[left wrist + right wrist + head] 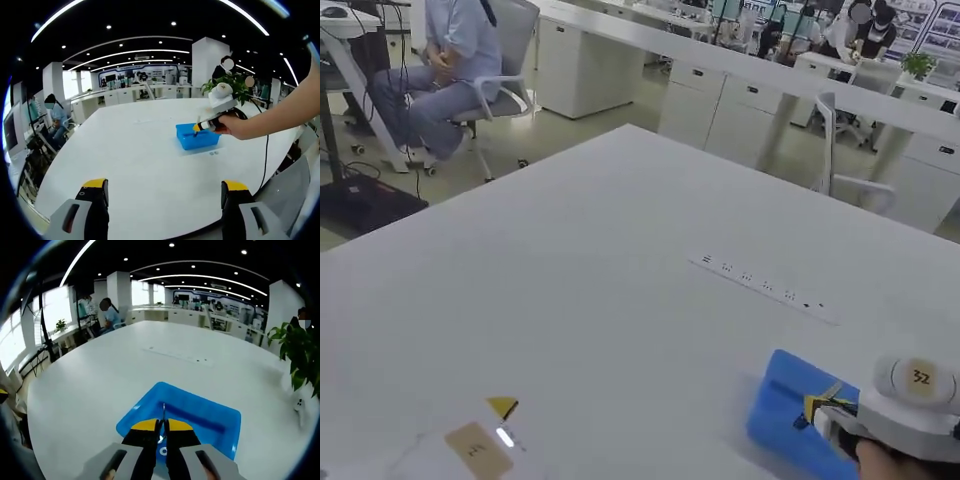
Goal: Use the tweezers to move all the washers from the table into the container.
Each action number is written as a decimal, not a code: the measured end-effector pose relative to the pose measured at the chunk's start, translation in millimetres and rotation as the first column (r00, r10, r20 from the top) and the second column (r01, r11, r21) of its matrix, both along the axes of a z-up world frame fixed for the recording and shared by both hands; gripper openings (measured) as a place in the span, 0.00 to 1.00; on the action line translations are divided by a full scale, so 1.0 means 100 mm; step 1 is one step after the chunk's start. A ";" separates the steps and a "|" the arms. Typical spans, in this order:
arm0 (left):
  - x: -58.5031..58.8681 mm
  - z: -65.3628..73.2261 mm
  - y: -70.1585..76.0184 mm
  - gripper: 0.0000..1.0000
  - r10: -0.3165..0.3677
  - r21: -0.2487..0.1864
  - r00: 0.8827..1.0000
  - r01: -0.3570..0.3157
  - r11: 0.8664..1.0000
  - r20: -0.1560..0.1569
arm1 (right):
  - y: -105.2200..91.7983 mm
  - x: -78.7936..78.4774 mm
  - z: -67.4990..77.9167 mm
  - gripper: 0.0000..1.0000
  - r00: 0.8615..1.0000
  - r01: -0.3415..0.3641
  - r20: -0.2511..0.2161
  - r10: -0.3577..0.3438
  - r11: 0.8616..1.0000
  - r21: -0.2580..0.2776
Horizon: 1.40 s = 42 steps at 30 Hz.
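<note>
On the white table (620, 300) sits the blue container (210, 415), and the right gripper (163, 427), jaws pinched together on the tweezers (163, 412), holds their tip over it. This looks like the drop-off step. The left gripper (165, 186) hangs wide apart, empty. A few washers (214, 152) lie just beside the container; next comes a fine pinch on one.

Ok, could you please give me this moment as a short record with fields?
Surface: white table
Container: blue plastic tray, standing on the table
Right gripper: shut on thin metal tweezers, tips over the tray
Left gripper: open, jaws wide apart, holding nothing
Left to move: a few small washers on the table beside the tray
</note>
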<state>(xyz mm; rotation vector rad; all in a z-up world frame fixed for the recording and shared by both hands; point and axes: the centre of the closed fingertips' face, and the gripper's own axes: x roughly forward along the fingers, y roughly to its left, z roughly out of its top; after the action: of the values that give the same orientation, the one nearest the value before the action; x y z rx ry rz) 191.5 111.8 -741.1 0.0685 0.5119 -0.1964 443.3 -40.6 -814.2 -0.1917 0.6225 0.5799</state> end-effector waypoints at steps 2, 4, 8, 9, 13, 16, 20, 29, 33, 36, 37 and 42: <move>0.00 0.00 0.00 0.96 0.003 0.003 1.000 -0.003 1.000 0.002 | 0.00 0.01 -0.01 0.02 1.000 -0.014 0.017 0.015 0.999 -0.031; 0.00 0.01 0.00 0.96 0.004 0.001 1.000 -0.004 1.000 0.004 | 0.03 -0.03 0.00 0.02 1.000 -0.018 0.012 0.019 1.000 -0.020; 0.00 0.02 0.01 0.96 0.008 0.003 1.000 -0.008 1.000 0.008 | 0.02 -0.04 0.01 0.02 1.000 -0.023 0.009 0.023 1.000 -0.019; 0.00 0.02 0.01 0.96 0.009 0.002 1.000 -0.009 1.000 0.010 | 0.02 -0.07 0.05 0.02 1.000 -0.026 0.016 0.027 0.999 -0.018; -0.01 0.02 0.02 0.96 0.012 0.005 1.000 -0.012 1.000 0.009 | -0.02 -0.12 0.27 0.02 0.997 -0.021 0.071 0.019 0.999 0.029; -0.01 0.03 0.02 0.96 0.011 0.003 1.000 -0.011 1.000 0.012 | -0.09 -0.23 0.47 0.02 0.995 -0.026 0.096 0.018 0.996 0.083; 0.01 0.07 0.00 0.95 0.006 0.006 1.000 -0.006 1.000 0.026 | -0.24 -0.41 0.62 0.02 0.993 -0.021 0.121 0.007 0.993 0.116; -0.03 0.10 -0.04 0.95 0.007 0.009 0.999 -0.008 1.000 0.039 | -0.40 -0.84 0.54 0.02 0.995 -0.026 0.096 0.015 0.993 0.119; -0.03 0.14 -0.02 0.96 0.016 0.013 0.998 -0.016 1.000 0.054 | -0.43 -0.85 0.35 0.02 0.998 -0.020 0.058 0.015 0.996 0.092; -0.03 0.15 -0.01 0.95 0.021 0.015 0.998 -0.022 1.000 0.059 | -0.43 -0.84 0.22 0.02 0.999 -0.031 0.035 0.029 0.998 0.052; -0.02 0.16 -0.01 0.95 0.022 0.016 0.998 -0.023 1.000 0.061 | -0.42 -0.84 0.19 0.02 0.999 -0.035 0.023 0.034 0.998 0.048; -0.02 0.16 -0.02 0.95 0.018 0.018 0.998 -0.019 1.000 0.061 | -0.44 -0.83 0.08 0.02 0.999 -0.041 -0.006 0.041 0.999 0.028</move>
<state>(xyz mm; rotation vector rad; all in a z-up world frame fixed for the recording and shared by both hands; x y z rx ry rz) 189.2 110.2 -725.0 0.0878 0.4536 -0.1708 360.7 -84.7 -806.7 -0.1771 0.6181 0.6284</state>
